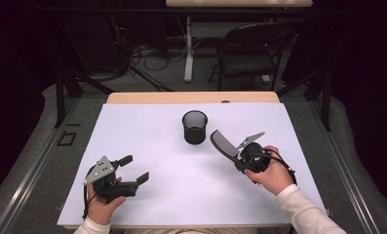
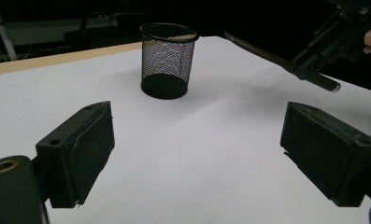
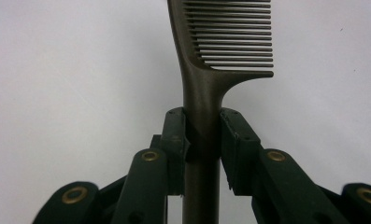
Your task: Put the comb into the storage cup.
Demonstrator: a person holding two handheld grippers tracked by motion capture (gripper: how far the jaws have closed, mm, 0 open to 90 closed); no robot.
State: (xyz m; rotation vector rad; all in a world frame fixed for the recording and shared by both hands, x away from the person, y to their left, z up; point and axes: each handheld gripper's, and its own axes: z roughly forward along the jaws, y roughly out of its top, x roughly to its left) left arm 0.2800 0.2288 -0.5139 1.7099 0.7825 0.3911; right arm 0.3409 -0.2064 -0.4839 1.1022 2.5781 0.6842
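A black mesh cup (image 1: 195, 127) stands upright on the white mat (image 1: 147, 146), also seen as the mesh cup (image 2: 167, 59) in the left gripper view. My right gripper (image 1: 235, 157) is shut on the handle of a dark comb (image 1: 222, 143), whose toothed end points up and left toward the cup. In the right gripper view the comb (image 3: 206, 79) runs straight out between the pads, teeth to the right. The comb (image 2: 262, 53) hangs above the mat, right of the cup. My left gripper (image 1: 134, 169) rests near the front left, open, nothing between its fingers (image 2: 80, 149).
The mat covers a wooden table (image 1: 191, 97) whose far edge shows behind the cup. Beyond it stand a black chair (image 1: 249, 51) and a white table leg (image 1: 188, 48) with cables on the floor.
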